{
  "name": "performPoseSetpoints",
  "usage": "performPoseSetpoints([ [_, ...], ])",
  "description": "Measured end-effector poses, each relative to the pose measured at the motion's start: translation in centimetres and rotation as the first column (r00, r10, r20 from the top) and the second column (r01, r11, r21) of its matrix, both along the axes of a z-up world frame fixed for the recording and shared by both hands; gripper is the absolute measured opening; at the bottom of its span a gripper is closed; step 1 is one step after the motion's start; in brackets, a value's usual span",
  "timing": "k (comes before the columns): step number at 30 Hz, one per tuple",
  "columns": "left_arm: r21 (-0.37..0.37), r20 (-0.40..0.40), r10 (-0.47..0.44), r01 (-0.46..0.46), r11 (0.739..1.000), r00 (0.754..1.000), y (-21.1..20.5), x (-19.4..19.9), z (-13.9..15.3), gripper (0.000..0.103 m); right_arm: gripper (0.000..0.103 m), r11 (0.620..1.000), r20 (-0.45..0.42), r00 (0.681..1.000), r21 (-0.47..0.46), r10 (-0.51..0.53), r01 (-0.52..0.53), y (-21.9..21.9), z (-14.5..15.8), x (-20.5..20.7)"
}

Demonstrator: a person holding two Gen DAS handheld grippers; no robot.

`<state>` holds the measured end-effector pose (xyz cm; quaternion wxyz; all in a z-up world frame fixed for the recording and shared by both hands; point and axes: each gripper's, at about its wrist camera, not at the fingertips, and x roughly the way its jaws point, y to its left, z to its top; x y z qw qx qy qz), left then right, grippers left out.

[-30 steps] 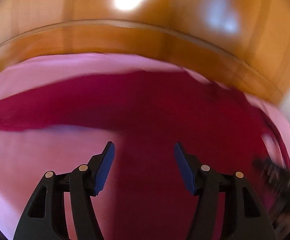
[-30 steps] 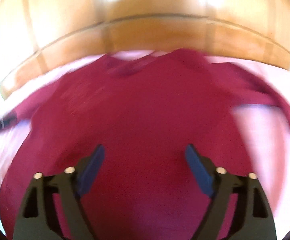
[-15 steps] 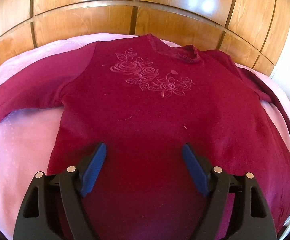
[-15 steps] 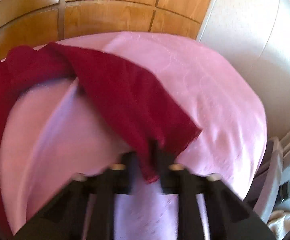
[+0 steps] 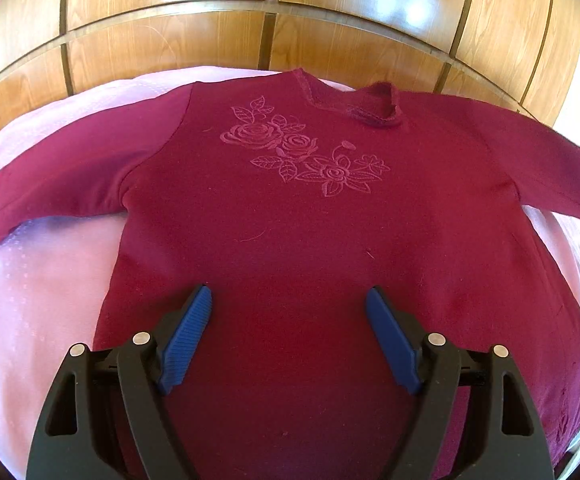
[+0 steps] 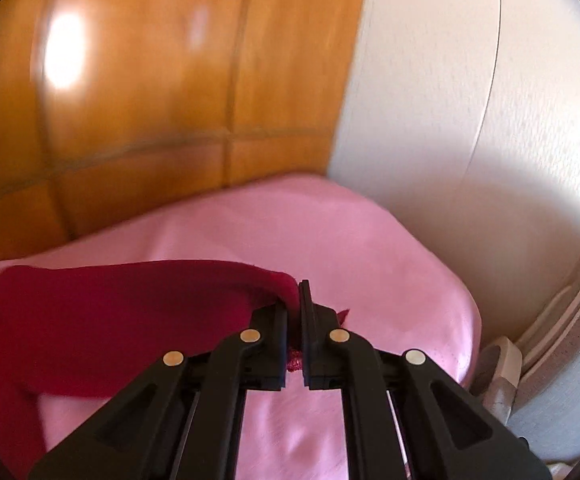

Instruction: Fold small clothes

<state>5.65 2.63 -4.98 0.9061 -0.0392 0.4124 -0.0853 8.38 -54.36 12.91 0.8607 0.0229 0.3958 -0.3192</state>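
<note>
A dark red long-sleeved sweater with embroidered roses lies face up on a pink bedspread, neck toward the wooden headboard. My left gripper is open and empty, hovering over the sweater's lower middle. My right gripper is shut on the cuff end of the sweater's right sleeve and holds it stretched out above the bedspread.
A glossy wooden headboard runs along the far side of the bed. A white wall stands to the right. A grey padded item sits beside the bed's right edge.
The right gripper swung from above the sweater body to the right sleeve, shut on its end, and has lifted and pulled it outward. The left gripper has steadied over the sweater, still open.
</note>
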Motion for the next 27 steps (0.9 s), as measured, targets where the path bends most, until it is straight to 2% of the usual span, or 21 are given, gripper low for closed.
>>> performPoseSetpoints([
  [3,0.004,-0.002,0.0,0.0,1.0,1.0,-0.1,0.0,0.0,0.079,0.004,0.996,-0.11,0.992,0.056,-0.057,0.064,-2.3,-4.2,2.7],
  [5,0.007,-0.003,0.0,0.0,1.0,1.0,-0.1,0.1,0.1,0.079,0.007,0.991,-0.137,0.987,0.096,-0.08,0.093,-3.2,-6.6,4.5],
  [7,0.016,-0.004,-0.002,0.002,1.0,1.0,-0.2,0.2,0.0,0.08,0.021,0.988,-0.127,0.987,0.106,-0.099,0.113,-3.1,-8.0,5.7],
  [9,0.021,-0.004,-0.002,0.002,1.0,1.0,-0.3,0.3,0.0,0.08,0.067,0.982,-0.077,0.988,0.123,-0.131,0.14,-2.7,-8.0,4.1],
  [12,0.021,-0.004,-0.003,0.003,1.0,1.0,-0.2,0.3,0.0,0.081,0.07,0.962,0.014,0.988,0.232,-0.151,0.144,-2.0,-7.5,1.5],
  [14,0.019,-0.002,-0.003,0.003,1.0,1.0,-0.2,0.4,-0.1,0.082,0.074,0.905,0.103,0.978,0.407,-0.184,0.127,-1.3,-7.7,-1.8],
  [15,0.019,-0.002,-0.004,0.004,1.0,1.0,-0.2,0.4,-0.1,0.082,0.074,0.856,0.127,0.976,0.509,-0.176,0.088,-0.7,-8.6,-2.8],
  [16,0.019,-0.002,-0.004,0.004,1.0,1.0,-0.2,0.4,-0.1,0.082,0.074,0.818,0.137,0.977,0.572,-0.165,0.058,-0.4,-9.2,-3.7],
  [19,0.018,-0.002,-0.003,0.003,1.0,1.0,-0.3,0.4,-0.2,0.082,0.071,0.73,0.142,0.979,0.684,-0.144,0.008,0.9,-11.9,-3.6],
  [20,0.02,-0.002,-0.002,0.002,1.0,1.0,-0.3,0.4,-0.1,0.082,0.068,0.731,0.137,0.979,0.682,-0.152,0.018,1.3,-12.4,-3.1],
  [22,0.021,-0.001,-0.002,0.002,1.0,1.0,-0.3,0.4,-0.2,0.082,0.054,0.749,0.135,0.978,0.662,-0.159,0.03,1.6,-12.6,-1.8],
  [23,0.02,-0.001,-0.002,0.003,1.0,1.0,-0.3,0.4,-0.2,0.082,0.024,0.755,0.118,0.982,0.655,-0.15,0.036,1.7,-12.7,-1.0],
  [24,0.016,-0.001,-0.003,0.003,1.0,1.0,-0.2,0.5,-0.2,0.082,0.006,0.784,0.084,0.989,0.619,-0.124,0.046,2.1,-12.4,0.0],
  [26,0.009,-0.001,-0.006,0.006,1.0,1.0,-0.1,0.5,-0.3,0.083,0.005,0.842,0.055,0.994,0.537,-0.099,0.055,1.1,-11.5,0.5],
  [27,0.004,-0.002,-0.009,0.009,1.0,1.0,-0.1,0.5,-0.3,0.084,0.005,0.859,0.038,0.994,0.508,-0.101,0.068,0.7,-11.5,0.7],
])
